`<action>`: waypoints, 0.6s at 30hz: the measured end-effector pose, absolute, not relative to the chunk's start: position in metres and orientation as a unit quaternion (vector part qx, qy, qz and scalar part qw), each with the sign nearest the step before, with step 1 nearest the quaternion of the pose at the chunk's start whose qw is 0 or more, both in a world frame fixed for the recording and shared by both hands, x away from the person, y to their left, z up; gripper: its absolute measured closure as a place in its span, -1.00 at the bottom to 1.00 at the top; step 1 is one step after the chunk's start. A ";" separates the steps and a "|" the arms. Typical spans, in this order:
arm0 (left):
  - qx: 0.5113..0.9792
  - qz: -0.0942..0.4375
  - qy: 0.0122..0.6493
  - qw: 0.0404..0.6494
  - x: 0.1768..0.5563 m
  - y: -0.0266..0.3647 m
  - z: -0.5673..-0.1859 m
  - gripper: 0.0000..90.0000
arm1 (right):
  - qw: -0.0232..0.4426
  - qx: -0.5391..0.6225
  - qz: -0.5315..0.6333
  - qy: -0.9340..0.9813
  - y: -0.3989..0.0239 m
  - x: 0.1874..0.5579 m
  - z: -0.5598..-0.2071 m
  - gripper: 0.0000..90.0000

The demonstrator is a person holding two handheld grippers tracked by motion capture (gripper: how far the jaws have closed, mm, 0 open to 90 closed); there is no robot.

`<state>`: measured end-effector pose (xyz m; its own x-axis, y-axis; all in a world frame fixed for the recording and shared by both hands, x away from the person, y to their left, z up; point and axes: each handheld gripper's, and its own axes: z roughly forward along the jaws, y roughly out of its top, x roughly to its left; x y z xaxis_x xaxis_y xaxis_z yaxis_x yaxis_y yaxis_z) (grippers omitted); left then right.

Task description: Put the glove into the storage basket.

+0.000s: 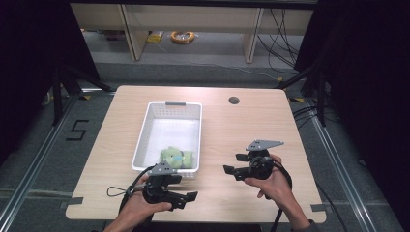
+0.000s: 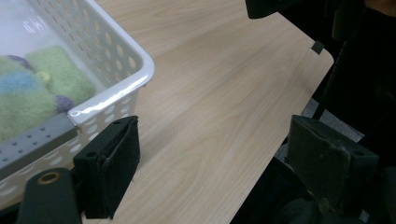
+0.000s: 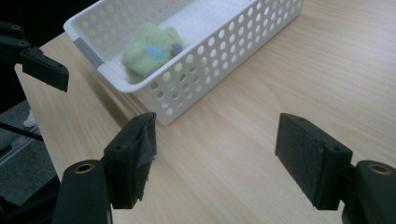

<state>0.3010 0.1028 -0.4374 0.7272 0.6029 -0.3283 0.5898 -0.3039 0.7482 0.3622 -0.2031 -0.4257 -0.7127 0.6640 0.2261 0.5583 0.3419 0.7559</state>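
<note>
— How do the grippers stand?
— The left gripper [image 1: 186, 197] and the right gripper [image 1: 231, 170] both have jaws spread wide, gripping nothing, over the table [image 1: 241, 130].
— And the green plush toy [image 1: 175, 157]?
— In the white basket [image 1: 145, 133], at its end nearest the left gripper, just beyond it.
</note>
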 end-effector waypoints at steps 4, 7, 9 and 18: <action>0.808 0.015 0.367 0.460 0.298 0.101 -0.441 -0.62 | 0.056 0.378 0.434 0.815 -0.209 0.356 -0.430 -0.34; 0.809 0.018 0.368 0.458 0.296 0.099 -0.444 -0.62 | 0.056 0.381 0.437 0.813 -0.211 0.351 -0.433 -0.35; 0.811 0.015 0.364 0.458 0.296 0.099 -0.446 -0.62 | 0.053 0.381 0.440 0.811 -0.212 0.347 -0.435 -0.36; 0.811 0.020 0.364 0.458 0.292 0.100 -0.455 -0.62 | 0.053 0.375 0.448 0.810 -0.221 0.332 -0.440 -0.43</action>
<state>0.2925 0.0998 -0.4547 0.7335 0.6094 -0.3011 0.5724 -0.3149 0.7571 0.3319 -0.2213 -0.4402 -0.7133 0.6545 0.2507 0.5600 0.3171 0.7654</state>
